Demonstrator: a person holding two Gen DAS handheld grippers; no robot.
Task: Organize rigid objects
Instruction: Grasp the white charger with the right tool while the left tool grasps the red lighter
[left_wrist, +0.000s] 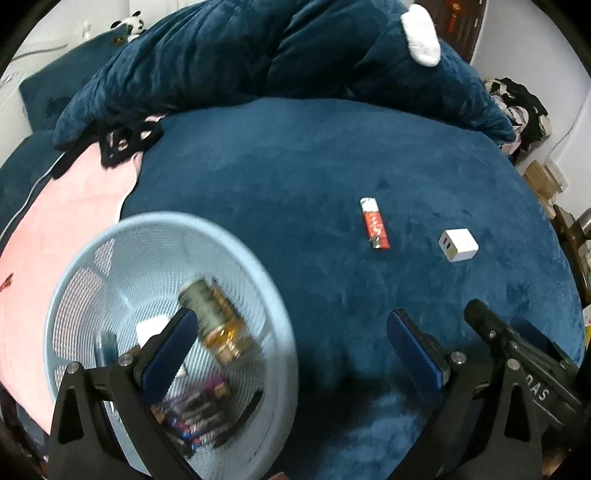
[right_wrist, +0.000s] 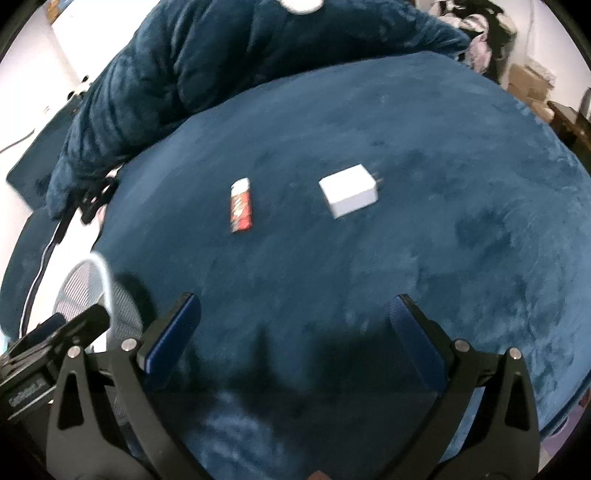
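A light blue mesh basket (left_wrist: 110, 236) sits on the blue bed at lower left; its rim shows in the right wrist view (right_wrist: 101, 269). Inside, a blurred amber bottle (left_wrist: 218, 321) is beside my left finger, with a dark purple packet (left_wrist: 199, 413) and a white item (left_wrist: 149, 326). My left gripper (left_wrist: 291, 347) is open and empty over the basket's right rim. A red lighter (left_wrist: 375, 223) (right_wrist: 241, 206) and a white charger cube (left_wrist: 458, 245) (right_wrist: 349, 195) lie on the bed. My right gripper (right_wrist: 295, 328) is open and empty, short of both.
A bunched dark blue blanket (left_wrist: 258, 55) lies along the far side of the bed. A pink sheet (left_wrist: 55, 236) is on the left beside the basket. Cardboard boxes (left_wrist: 543, 181) and clothes sit beyond the right edge. The right gripper's body (left_wrist: 517, 347) shows at lower right.
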